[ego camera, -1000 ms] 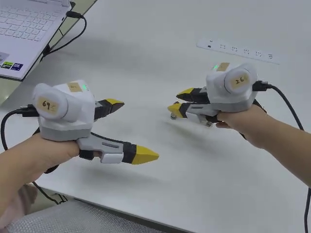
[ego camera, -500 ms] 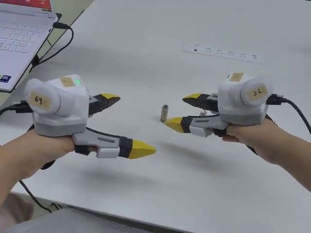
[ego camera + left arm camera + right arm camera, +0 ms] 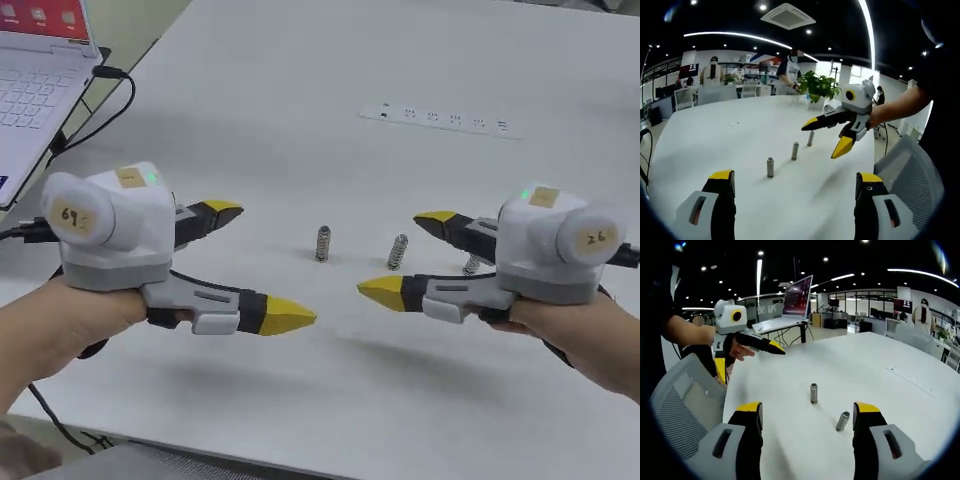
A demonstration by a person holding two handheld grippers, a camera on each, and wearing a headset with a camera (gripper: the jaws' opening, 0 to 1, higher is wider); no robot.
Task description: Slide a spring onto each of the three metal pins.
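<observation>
Nearest me, the left gripper (image 3: pixel 262 264) and right gripper (image 3: pixel 401 253) hover over the bench (image 3: pixel 300 400), fingers spread wide and empty, one at each end of the row of three springs (image 3: pixel 322 243). The springs stand upright, apart from each other. Beyond that row lies a power strip (image 3: pixel 440 120).

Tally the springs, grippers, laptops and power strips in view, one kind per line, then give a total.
Upright springs: 3
Grippers: 2, the left gripper and the right gripper
Laptop: 1
Power strip: 1
Total: 7
</observation>
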